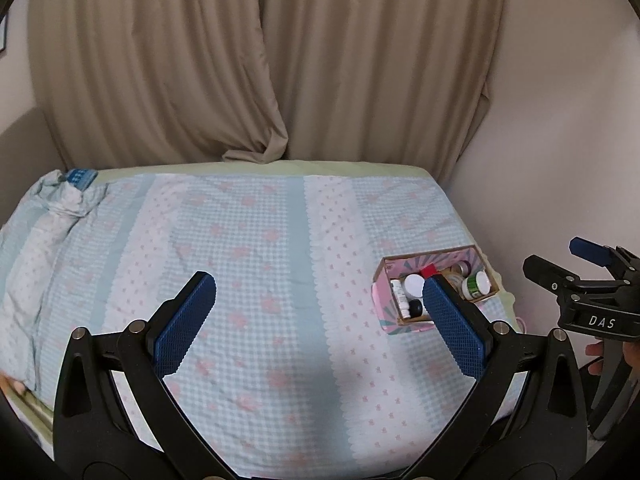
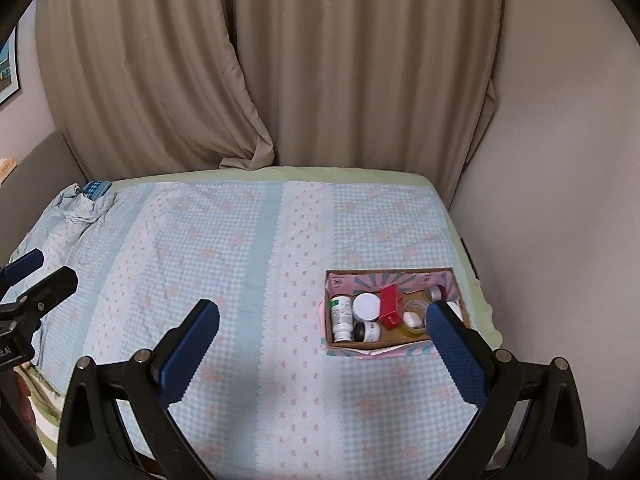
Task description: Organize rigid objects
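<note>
A pink cardboard box [image 2: 448,280] sits at the right side of the bed and also shows in the left wrist view [image 1: 384,308]. It holds a white bottle with a green label [image 2: 341,316], a white-lidded jar [image 2: 367,305], a black-and-white jar [image 2: 367,332], a red box [image 2: 390,306], a tape roll [image 2: 414,318] and a green-labelled jar [image 1: 476,285]. My left gripper [image 1: 318,292] is open and empty above the middle of the bed. My right gripper [image 2: 322,320] is open and empty just in front of the box.
The bed carries a blue-and-pink checked quilt [image 2: 240,260], bunched at the far left corner [image 2: 76,204] next to a small blue object [image 2: 96,189]. Beige curtains [image 2: 320,80] hang behind. A wall [image 2: 560,160] stands close on the right.
</note>
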Demonstrator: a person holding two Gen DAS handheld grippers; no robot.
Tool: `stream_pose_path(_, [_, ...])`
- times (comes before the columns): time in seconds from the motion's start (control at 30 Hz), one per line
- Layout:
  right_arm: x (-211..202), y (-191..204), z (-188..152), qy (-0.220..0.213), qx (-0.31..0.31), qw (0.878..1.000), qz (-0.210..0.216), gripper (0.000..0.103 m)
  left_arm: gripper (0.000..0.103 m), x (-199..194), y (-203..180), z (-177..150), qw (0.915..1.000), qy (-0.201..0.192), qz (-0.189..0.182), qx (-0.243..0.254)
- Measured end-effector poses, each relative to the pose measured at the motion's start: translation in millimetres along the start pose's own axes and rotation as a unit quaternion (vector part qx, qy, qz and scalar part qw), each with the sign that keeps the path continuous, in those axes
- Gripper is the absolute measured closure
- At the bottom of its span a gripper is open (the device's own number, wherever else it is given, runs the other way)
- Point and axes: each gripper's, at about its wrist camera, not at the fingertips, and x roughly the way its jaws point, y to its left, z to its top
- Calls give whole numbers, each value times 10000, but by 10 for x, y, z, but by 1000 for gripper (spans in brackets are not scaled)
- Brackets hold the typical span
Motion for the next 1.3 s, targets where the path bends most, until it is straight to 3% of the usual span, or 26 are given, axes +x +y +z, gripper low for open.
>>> stream_pose_path(0.97, [-19,-250,35,-175,52,9997,173,0,0,44,-276,35,9995,-122,274,56])
stream_pose_path(1.3, [25,-263,71,-179,38,9996,207,0,0,60,-273,63,9997,-131,214,43])
